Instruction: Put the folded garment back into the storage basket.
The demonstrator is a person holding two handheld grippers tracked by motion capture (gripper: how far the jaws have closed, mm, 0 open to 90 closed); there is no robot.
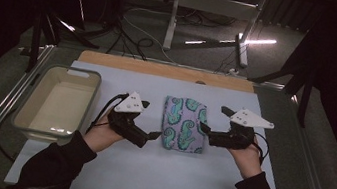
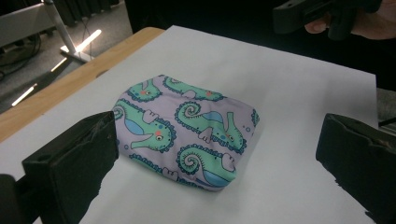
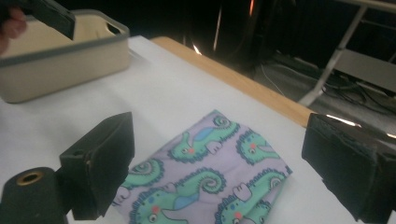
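Left side of the bench: a cream tub with a grey rim stands on the white sheet near the left edge, open side up, its inside bare as far as the high view shows. It sits well apart from the cloth, with the left gripper between the two.

Left gripper: held in the person's left hand, a cable trailing from it toward the tub. Its fingers are spread wide and pinch nothing; in the left gripper view the cloth lies on the sheet ahead of them and between their lines, not touched.

Centre: the folded cloth, lilac with green seahorses, lies flat on the white sheet a little beyond the middle of the bench, just short of the wooden strip along the far edge. Nothing rests on it and nothing stands between it and either gripper.

Right gripper: held in the person's right hand, just beside the cloth's right edge. Its fingers are likewise spread wide and hold nothing; the right gripper view shows the cloth lying below and between them, whether touched cannot be told.

Beyond the bench: floor with loose cables and a metal frame's legs, all well clear of the work area
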